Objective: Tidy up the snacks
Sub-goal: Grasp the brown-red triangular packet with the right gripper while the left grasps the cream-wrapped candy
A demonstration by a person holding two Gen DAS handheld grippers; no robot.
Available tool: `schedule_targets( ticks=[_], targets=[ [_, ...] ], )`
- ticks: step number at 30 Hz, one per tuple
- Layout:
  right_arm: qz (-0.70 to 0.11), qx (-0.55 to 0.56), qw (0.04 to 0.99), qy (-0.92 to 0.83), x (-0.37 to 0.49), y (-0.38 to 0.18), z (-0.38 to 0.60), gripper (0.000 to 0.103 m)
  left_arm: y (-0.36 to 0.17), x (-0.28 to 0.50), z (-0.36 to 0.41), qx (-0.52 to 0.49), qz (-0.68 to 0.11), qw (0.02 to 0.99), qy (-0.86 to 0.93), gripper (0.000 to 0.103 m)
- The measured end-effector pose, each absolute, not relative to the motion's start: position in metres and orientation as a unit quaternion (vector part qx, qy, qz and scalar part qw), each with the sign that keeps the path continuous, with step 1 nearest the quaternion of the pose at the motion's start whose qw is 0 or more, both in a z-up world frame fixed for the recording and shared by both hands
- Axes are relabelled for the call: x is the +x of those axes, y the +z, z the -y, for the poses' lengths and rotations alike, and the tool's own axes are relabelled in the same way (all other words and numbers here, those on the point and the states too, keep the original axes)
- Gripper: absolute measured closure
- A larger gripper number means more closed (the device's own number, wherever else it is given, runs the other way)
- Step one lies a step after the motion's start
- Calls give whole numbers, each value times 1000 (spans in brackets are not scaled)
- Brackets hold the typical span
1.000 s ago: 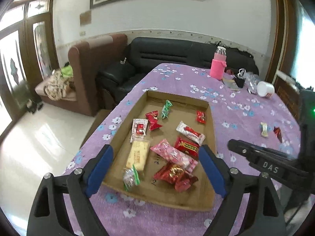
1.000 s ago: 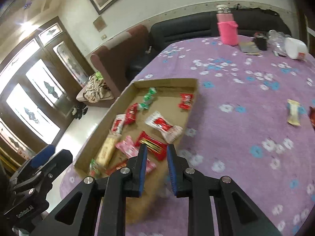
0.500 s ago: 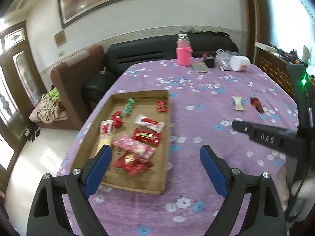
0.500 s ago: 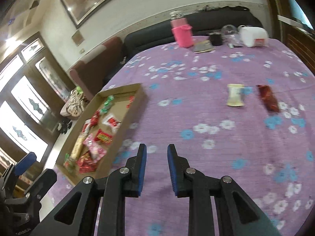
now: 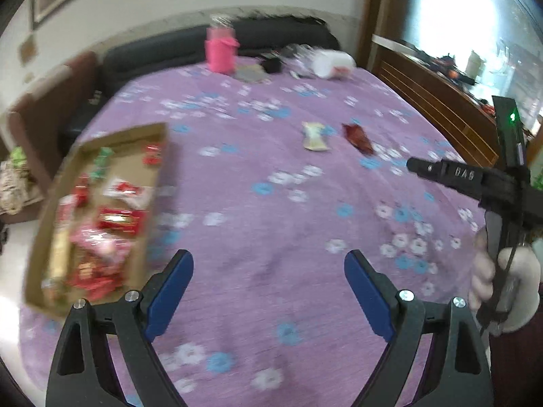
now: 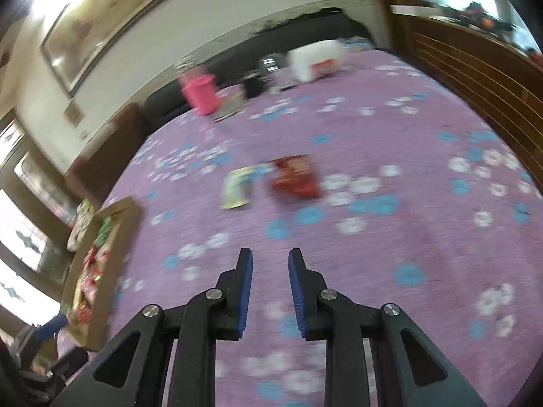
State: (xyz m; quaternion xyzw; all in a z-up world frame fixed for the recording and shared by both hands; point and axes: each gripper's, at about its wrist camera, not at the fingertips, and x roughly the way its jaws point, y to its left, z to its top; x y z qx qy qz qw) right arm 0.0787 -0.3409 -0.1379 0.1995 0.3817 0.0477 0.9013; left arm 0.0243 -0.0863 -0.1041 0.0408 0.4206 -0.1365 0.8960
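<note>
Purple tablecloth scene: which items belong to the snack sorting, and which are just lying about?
Job:
- cardboard tray with wrapped snacks
- pale snack packet, loose on the cloth
- red snack packet beside it

Lying about:
- pink bottle
- white container
- small black item
- flat item by the bottle, too blurred to name

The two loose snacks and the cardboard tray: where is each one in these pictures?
Pale snack packet (image 6: 237,186): right wrist view, middle of its wrapper.
Red snack packet (image 6: 294,177): right wrist view, middle of its wrapper.
Cardboard tray (image 5: 154,186): left wrist view, its right wall.
</note>
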Motion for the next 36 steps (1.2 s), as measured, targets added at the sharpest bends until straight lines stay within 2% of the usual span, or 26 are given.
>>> schedule_targets(
  ticks=[9, 11, 13, 17, 19, 23, 27, 36],
  targets=[
    [-387, 219, 895, 27, 100, -148, 384, 79, -161, 70, 109, -8, -486, 858, -165, 13],
    [-384, 231, 893, 38, 115, -149, 382, 61, -169, 75, 110, -11, -492, 856, -159, 13],
    [-381, 243, 891, 42, 131, -151, 380, 55, -172, 77, 109, -11, -486, 860, -155, 13],
    [-378, 267, 885, 44, 163, -158, 377, 55, -174, 78, 111, -2, -479, 864, -153, 11],
    [-378, 267, 885, 44, 178, -162, 373, 55, -177, 75, 114, 6, -473, 867, -158, 1],
    [-385, 248, 887, 53, 196, -168, 360, 55, -185, 70, 133, 83, -472, 867, -140, 0],
    [-393, 219, 891, 54, 203, -175, 348, 55, -182, 77, 134, 87, -499, 850, -144, 0],
    [-405, 165, 898, 52, 211, -180, 337, 56, -145, 151, 124, -43, -483, 856, -180, 1]
  ],
)
